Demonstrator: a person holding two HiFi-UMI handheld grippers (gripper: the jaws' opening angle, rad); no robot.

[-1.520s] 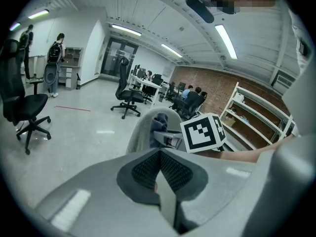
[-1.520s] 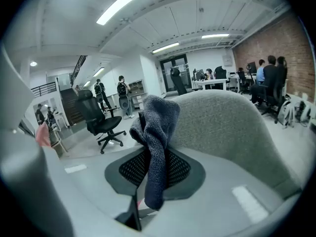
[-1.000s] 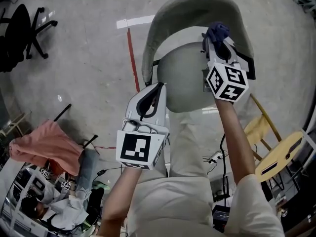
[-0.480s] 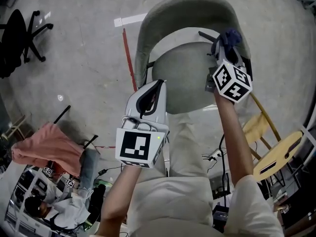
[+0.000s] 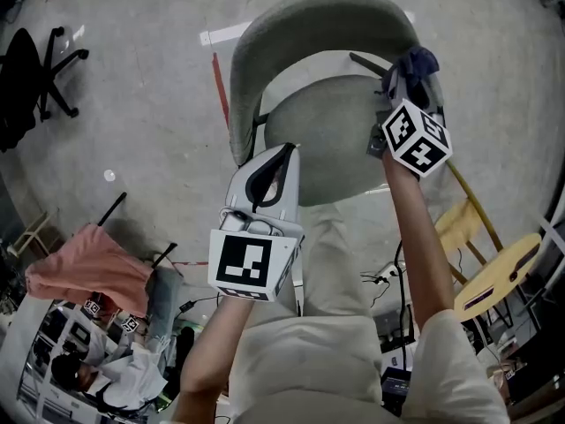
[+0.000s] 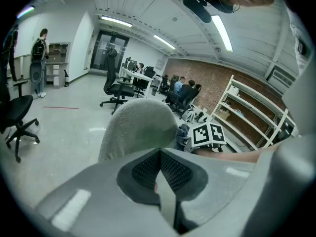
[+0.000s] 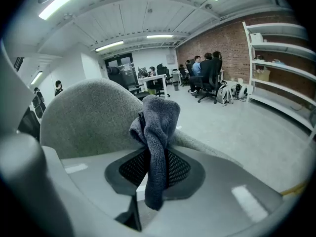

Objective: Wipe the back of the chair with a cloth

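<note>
The grey chair (image 5: pixel 322 20) stands on the concrete floor (image 5: pixel 150 104) just beyond the person's knees, its curved backrest on the far side and its round seat (image 5: pixel 322 144) nearer. The right gripper (image 5: pixel 403 76) is held up at the right end of the backrest, where the rim curves down towards the seat, with its marker cube (image 5: pixel 415 138) turned upward; its jaws are pressed together on a dark blue-grey cloth (image 7: pixel 157 132), which is pinched between the ribbed pads, bunches above the jaw tips and hangs in a strip down in front of them; in the right gripper view the backrest rises just behind the cloth, though whether the two touch cannot be told. The left gripper (image 5: pixel 284 155) hovers nearer and to the left, over the near left edge of the seat, well apart from the cloth; its jaws meet tip to tip with nothing between them, and its own view looks past them at the backrest, with the right gripper's cube just to the right of it. A strip of red tape (image 5: pixel 218 78) runs along the floor to the left of the chair; a black office chair (image 5: pixel 35 69) stands at the far left; a pink fabric (image 5: pixel 84 268) is draped over something at the near left; a yellow wooden stool (image 5: pixel 494 272) stands at the near right; in the far part of the room, people (image 7: pixel 205 70) sit at desks in front of a brick wall (image 7: pixel 217 38), with white shelves (image 7: pixel 279 63) to the right.
</note>
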